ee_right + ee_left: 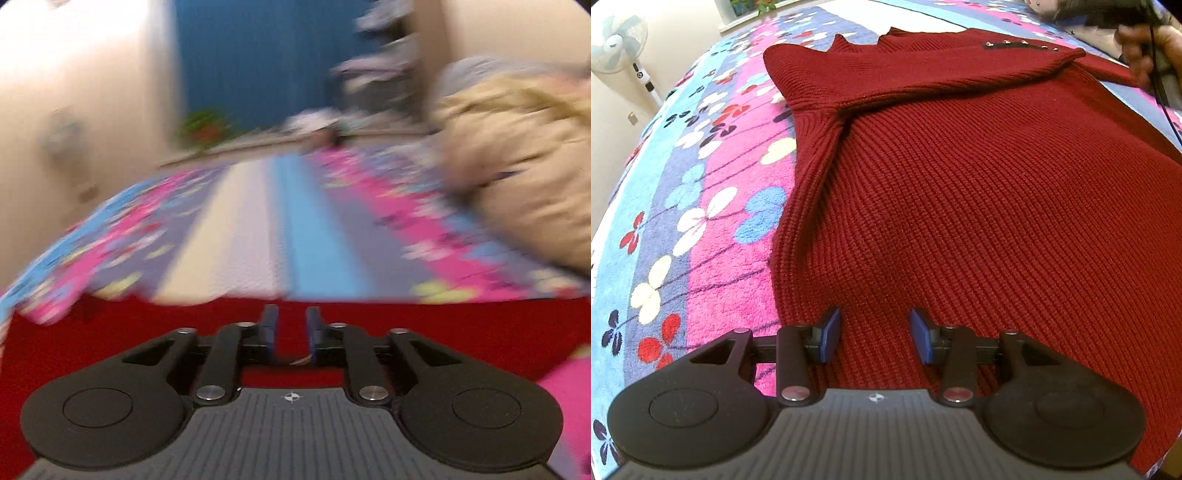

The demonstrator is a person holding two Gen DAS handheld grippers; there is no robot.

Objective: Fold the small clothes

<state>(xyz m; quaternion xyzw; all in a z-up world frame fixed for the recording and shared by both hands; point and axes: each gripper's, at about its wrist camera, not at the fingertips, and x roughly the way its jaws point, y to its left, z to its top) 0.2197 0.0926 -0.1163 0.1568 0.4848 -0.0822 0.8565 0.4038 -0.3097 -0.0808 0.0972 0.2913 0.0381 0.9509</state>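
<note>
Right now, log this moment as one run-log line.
step: folding sweater | sleeve: folded across chest | left gripper: open over hem | right gripper: open, empty, view blurred | surface: blanket

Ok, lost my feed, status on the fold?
Left gripper open over red sweater, nothing pinched. Right gripper open, empty. One sleeve folded across. Beige garment lies apart.

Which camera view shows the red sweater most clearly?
The left wrist view: the red sweater lies sharp there, its knit ribs and a folded sleeve visible. The right wrist view shows only a blurred red strip.
</note>
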